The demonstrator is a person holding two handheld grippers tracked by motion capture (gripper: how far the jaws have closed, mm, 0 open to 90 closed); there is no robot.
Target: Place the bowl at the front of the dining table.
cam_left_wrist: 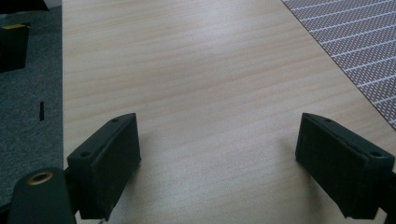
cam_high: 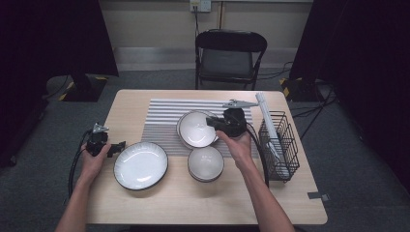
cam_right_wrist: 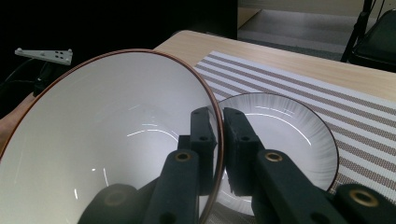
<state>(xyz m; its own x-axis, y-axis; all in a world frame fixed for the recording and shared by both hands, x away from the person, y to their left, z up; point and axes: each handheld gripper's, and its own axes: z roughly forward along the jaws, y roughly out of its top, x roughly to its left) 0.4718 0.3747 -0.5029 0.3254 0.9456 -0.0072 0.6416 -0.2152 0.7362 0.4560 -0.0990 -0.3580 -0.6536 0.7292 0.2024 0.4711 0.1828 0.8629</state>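
A pale wood-grain counter [cam_high: 159, 203] stands on grey carpet, with dark curtains to both sides and a black folding chair [cam_high: 230, 54] behind its far edge. A striped woven mat [cam_high: 162, 121] lies across the far middle of the counter, its ribs grey and white.

Taking the mat as landmark: a smooth white bowl [cam_high: 197, 128] with a thin brown rim is raised and tilted above the mat's right half, and beneath it on the mat sits a shallow white plate [cam_right_wrist: 289, 135] with fine ribbed sides and a dark rim. The right tool [cam_right_wrist: 220, 140] has its black jaws pressed together on that bowl's rim, one pad inside and one outside. Just in front of the mat stands a second, smaller white bowl [cam_high: 206, 163]; in front of its left corner lies a wide, glossy, dark-rimmed plate [cam_high: 140, 165]. Right of the mat stands a black wire basket [cam_high: 279, 145]. Left of the mat, the left tool [cam_left_wrist: 219, 163] rests low over bare wood, jaws spread wide with nothing between them.
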